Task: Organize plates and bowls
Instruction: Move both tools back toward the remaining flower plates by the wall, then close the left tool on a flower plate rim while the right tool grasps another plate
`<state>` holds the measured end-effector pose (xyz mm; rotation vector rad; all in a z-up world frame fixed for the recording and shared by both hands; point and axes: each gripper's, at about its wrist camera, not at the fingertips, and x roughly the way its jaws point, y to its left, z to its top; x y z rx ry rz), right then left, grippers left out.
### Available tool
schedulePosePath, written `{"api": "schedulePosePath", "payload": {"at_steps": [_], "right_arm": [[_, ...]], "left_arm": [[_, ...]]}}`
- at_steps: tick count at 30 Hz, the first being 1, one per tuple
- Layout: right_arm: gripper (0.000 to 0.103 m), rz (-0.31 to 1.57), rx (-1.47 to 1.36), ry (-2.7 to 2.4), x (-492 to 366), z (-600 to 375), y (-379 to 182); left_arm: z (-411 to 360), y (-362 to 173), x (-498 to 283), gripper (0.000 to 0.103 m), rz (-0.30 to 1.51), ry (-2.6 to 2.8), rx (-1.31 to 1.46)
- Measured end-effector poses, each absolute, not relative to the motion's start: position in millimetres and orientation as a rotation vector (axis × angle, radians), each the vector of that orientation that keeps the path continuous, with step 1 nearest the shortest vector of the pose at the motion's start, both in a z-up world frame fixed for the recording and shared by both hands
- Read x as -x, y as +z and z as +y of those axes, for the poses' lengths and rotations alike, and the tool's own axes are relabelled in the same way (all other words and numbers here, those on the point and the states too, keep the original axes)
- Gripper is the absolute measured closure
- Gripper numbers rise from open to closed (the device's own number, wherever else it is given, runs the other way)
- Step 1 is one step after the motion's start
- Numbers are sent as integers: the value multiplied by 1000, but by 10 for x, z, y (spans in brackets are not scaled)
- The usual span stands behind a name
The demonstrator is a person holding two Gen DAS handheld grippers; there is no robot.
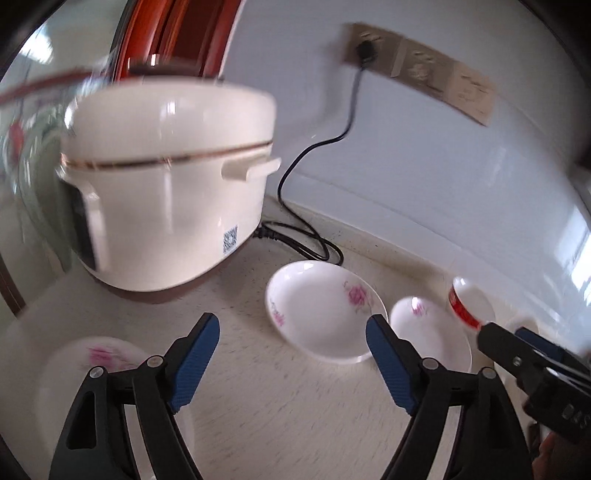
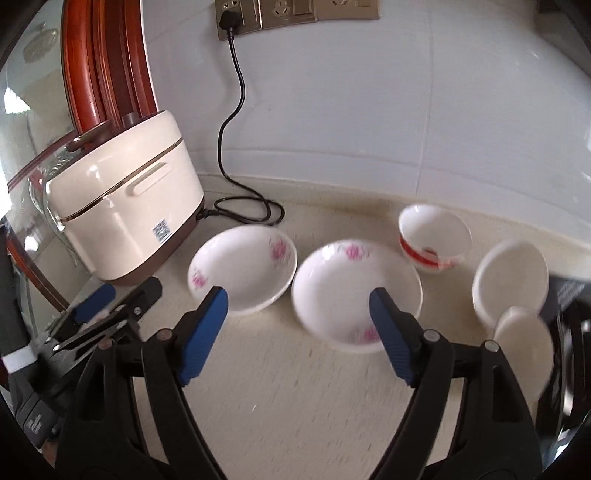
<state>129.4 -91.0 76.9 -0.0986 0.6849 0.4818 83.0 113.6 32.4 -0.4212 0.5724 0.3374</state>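
Note:
Two white plates with pink flowers lie side by side on the counter, the left one (image 2: 243, 271) (image 1: 321, 306) and the right one (image 2: 356, 291) (image 1: 428, 332). A third flowered plate (image 1: 107, 369) lies under my left gripper's left finger. A white bowl with a red band (image 2: 434, 238) (image 1: 469, 302) stands behind them. Two plain white bowls (image 2: 511, 280) (image 2: 524, 347) sit at the right. My left gripper (image 1: 293, 362) is open and empty above the counter. My right gripper (image 2: 299, 328) is open and empty, its right fingertip over the right plate.
A cream rice cooker (image 2: 125, 206) (image 1: 170, 177) stands at the left, its black cord (image 2: 236, 133) running to a wall socket (image 2: 231, 18). A tiled wall backs the counter (image 2: 295, 387). A dark object (image 2: 569, 332) sits at the far right.

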Motion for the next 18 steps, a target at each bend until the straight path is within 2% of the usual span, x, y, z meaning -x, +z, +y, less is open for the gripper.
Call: {"api": "schedulePosePath", "payload": {"at_steps": [4,10,12,15,18], "right_arm": [[22,684,164,498,-1622,-757,736],[22,787,196,560,-2210,-462,454],[22,824,218,590,-2357,-340,343],[29,855,264,590,-2519,-200,194],[32,890,298,611,-2658,-62,80]], "left_arm": [[1247,115,-1119,21,608,382,509],[1361,-147,-1275,21,626,455,527],[1419,-198,-1287,25,645,445,562],[1471,-255,-1279,31,669,441,584],[1483,-292,-1266,33,689,437,597]]}}
